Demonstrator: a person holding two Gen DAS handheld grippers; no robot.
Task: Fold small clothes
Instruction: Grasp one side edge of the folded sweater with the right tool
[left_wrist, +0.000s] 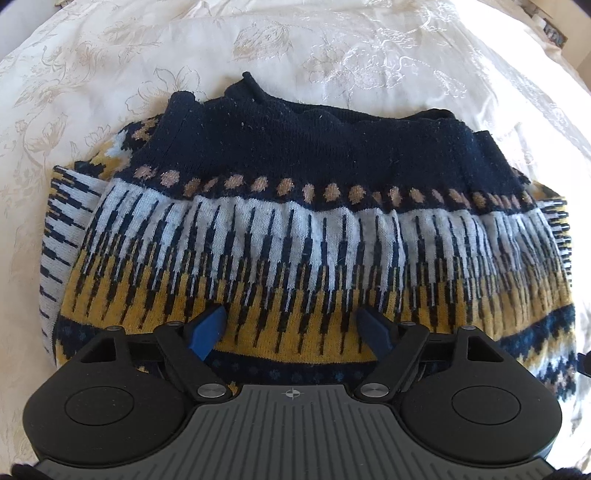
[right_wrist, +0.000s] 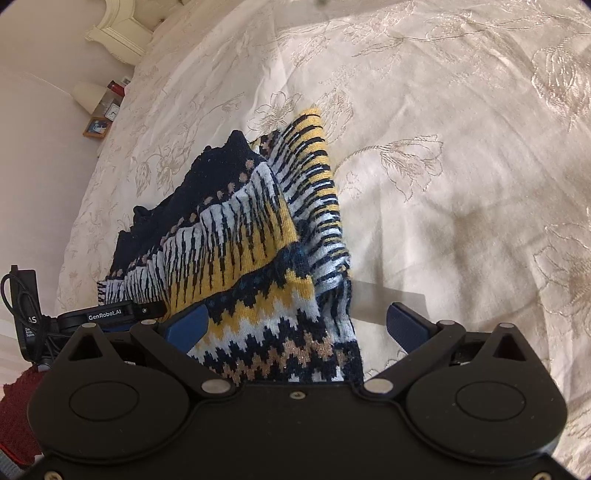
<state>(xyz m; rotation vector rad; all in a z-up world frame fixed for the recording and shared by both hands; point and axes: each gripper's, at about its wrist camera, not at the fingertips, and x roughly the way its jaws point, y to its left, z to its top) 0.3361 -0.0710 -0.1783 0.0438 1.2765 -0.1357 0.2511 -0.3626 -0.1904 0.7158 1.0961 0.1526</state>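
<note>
Hovering spread-jawed over the folded sweater (left_wrist: 295, 229) near the bedspread's (left_wrist: 332, 55) edge, both the left gripper (left_wrist: 291, 328) and the right gripper (right_wrist: 295, 325) risked dragging its loose layers apart.

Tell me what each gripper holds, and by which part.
Nothing is held. The left gripper and right gripper are both open, jaws spread over the near edge of the sweater lying on the bedspread.

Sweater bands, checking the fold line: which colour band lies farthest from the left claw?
The solid navy band, beyond the white and mustard stripes.
</note>
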